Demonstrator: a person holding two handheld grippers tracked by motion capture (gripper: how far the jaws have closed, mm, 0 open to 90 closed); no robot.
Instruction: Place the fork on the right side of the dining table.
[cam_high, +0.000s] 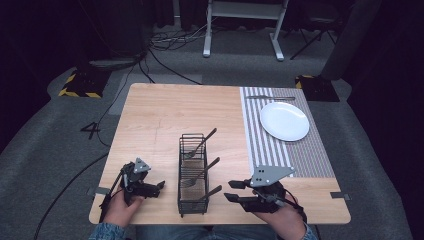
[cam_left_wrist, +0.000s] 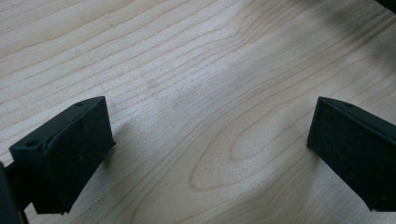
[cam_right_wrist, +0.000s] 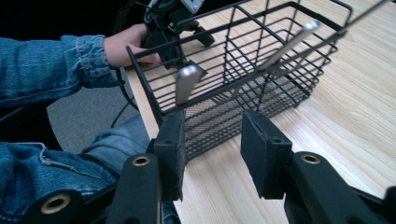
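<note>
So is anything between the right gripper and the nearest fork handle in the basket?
Nothing visible. The right gripper is open beside the basket, with bare table before its jaws. The nearest fork handle sticks out over the basket's rim just above them, clear of the wires. The other forks lie farther along the basket.

A wooden table (cam_high: 160, 115) bears a wire basket (cam_high: 193, 176), striped mat (cam_high: 305, 157) and plate (cam_high: 284, 121).

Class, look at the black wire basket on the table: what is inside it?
Three forks lie inside the wire basket, handles leaning over its right rim. The basket's floor beneath them is partly covered, so anything smaller there cannot be told.
</note>
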